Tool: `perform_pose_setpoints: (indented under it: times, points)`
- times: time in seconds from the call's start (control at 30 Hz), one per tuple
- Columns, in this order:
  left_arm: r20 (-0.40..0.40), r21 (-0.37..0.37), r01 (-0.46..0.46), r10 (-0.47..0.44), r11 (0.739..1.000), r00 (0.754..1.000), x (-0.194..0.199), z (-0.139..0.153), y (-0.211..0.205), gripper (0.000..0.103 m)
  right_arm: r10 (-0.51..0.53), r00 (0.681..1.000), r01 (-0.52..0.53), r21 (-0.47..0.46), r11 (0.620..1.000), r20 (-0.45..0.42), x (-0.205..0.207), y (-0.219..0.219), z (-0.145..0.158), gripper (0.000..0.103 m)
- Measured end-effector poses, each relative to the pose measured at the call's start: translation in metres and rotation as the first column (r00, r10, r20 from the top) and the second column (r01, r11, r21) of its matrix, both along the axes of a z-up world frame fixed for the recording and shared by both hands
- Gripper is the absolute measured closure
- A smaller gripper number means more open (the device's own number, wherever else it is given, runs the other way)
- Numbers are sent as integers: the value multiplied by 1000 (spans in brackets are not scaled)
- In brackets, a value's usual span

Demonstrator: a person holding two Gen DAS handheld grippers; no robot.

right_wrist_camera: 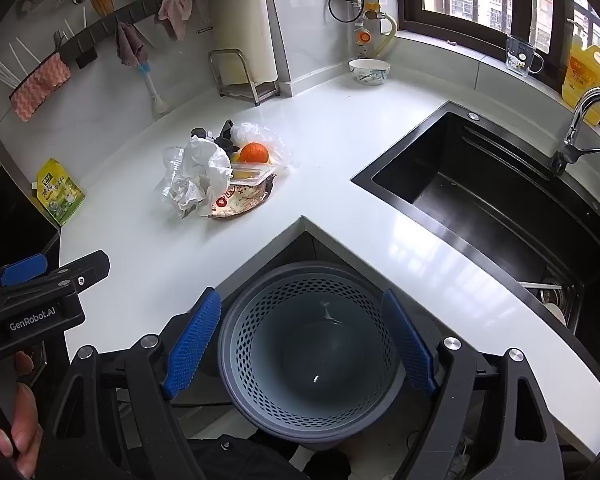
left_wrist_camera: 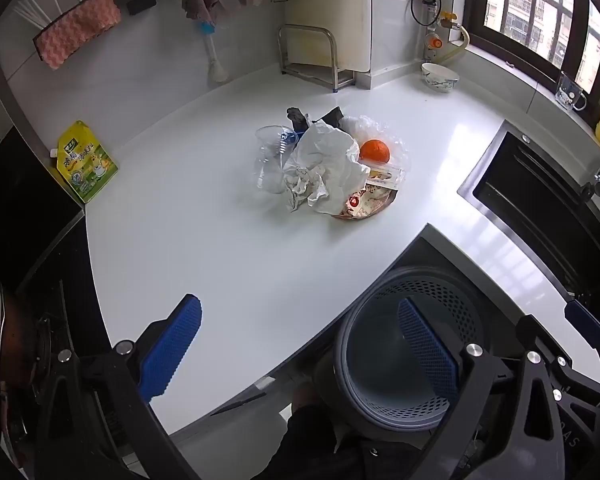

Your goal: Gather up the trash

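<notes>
A trash pile lies on the white counter (left_wrist_camera: pixel 204 248): a crumpled white bag (left_wrist_camera: pixel 328 168), a clear plastic cup (left_wrist_camera: pixel 270 158), an orange (left_wrist_camera: pixel 375 151), a clear tray and a printed snack wrapper (left_wrist_camera: pixel 366 202). The pile also shows in the right wrist view, with the white bag (right_wrist_camera: pixel 198 178) and the orange (right_wrist_camera: pixel 254 153). A grey perforated waste bin (right_wrist_camera: pixel 312 348) stands on the floor in the counter's inner corner. My left gripper (left_wrist_camera: pixel 300 344) is open and empty above the counter's front edge. My right gripper (right_wrist_camera: pixel 300 340) is open and empty above the bin.
A black sink (right_wrist_camera: pixel 488 200) with a chrome tap (right_wrist_camera: pixel 580 120) is at the right. A yellow-green pouch (left_wrist_camera: pixel 85 162) lies at the left by the stove (left_wrist_camera: pixel 24 232). A bowl (right_wrist_camera: pixel 369 70), a metal rack (right_wrist_camera: pixel 242 76), a cup and an oil bottle (right_wrist_camera: pixel 586 80) stand at the back.
</notes>
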State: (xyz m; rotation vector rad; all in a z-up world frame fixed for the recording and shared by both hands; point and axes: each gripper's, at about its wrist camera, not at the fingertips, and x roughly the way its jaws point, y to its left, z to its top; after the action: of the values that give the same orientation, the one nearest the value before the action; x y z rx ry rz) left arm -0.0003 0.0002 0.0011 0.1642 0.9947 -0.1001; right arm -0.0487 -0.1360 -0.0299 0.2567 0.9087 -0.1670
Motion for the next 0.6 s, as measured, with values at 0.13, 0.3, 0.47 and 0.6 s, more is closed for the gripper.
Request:
perform_pose_setpoints:
  times: [0.13,0.3,0.47,0.6]
  points:
    - [-11,7,7,-7,1000,1000,1,-1,-2,6,2,1000,-2,7,1000,-3,-1,-1,0,24]
    - [4,6,-5,5,1000,1000,-3,6,0,6,11,1000,-11,9,1000,-6,1,0,0,24]
    - [6,8,-2,2,1000,1000,-2,4,1,6,-3,1000,3,2,1000,5,-1,-3,2,24]
    - [7,9,-1,1,1000,1000,-2,4,1,6,-2,1000,2,3,1000,5,-1,-2,1,24]
